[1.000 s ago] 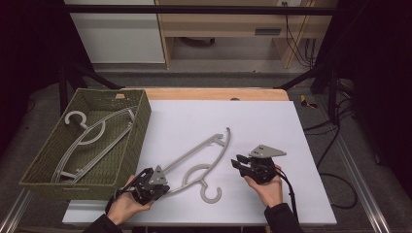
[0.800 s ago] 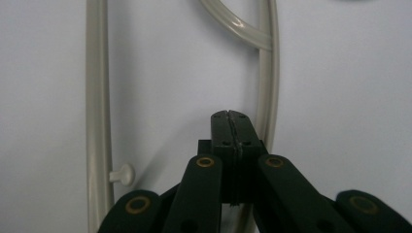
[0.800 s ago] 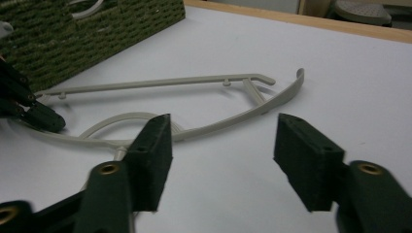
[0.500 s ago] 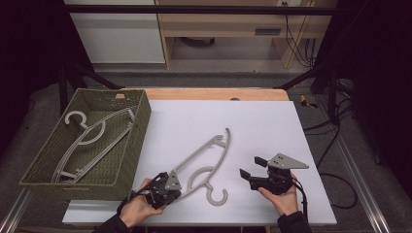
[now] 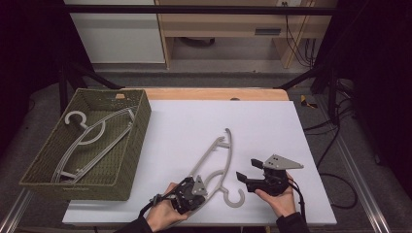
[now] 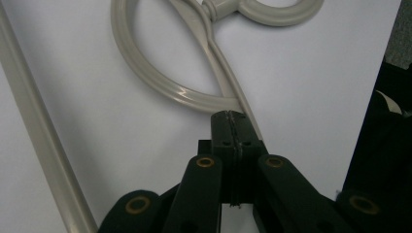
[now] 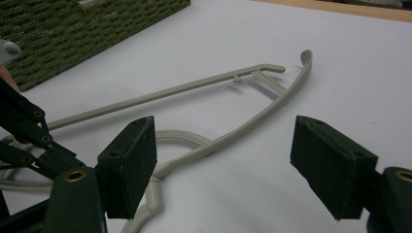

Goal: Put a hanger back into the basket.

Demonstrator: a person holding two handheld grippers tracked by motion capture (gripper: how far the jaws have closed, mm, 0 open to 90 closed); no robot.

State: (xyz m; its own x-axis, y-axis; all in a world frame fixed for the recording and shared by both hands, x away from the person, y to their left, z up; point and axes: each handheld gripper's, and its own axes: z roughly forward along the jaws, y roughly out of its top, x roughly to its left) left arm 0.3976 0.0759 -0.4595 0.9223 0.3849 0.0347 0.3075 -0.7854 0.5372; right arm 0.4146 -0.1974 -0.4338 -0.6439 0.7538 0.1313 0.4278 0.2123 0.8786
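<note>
A grey plastic hanger (image 5: 214, 150) lies on the white table (image 5: 272, 131), its hook (image 5: 234, 198) toward the front edge. My left gripper (image 5: 200, 183) is shut on the hanger's thin bar near the neck. In the left gripper view that bar (image 6: 228, 82) runs straight into the closed jaws (image 6: 232, 121). My right gripper (image 5: 248, 170) sits just right of the hook. Its jaws have just been opening and now stand wide with nothing pressed between them. In the right gripper view (image 7: 224, 126) the hanger (image 7: 262, 111) lies on the table beyond its pads.
A green woven basket (image 5: 104, 92) stands at the table's left with grey hangers (image 5: 92, 141) inside. A wooden strip (image 5: 214, 93) runs along the table's far edge. The left gripper (image 7: 29, 136) shows at the left of the right gripper view.
My left gripper has slid to the right along the front edge, taking the hanger with it. The right gripper's jaws have opened wide and the hand has shifted slightly right.
</note>
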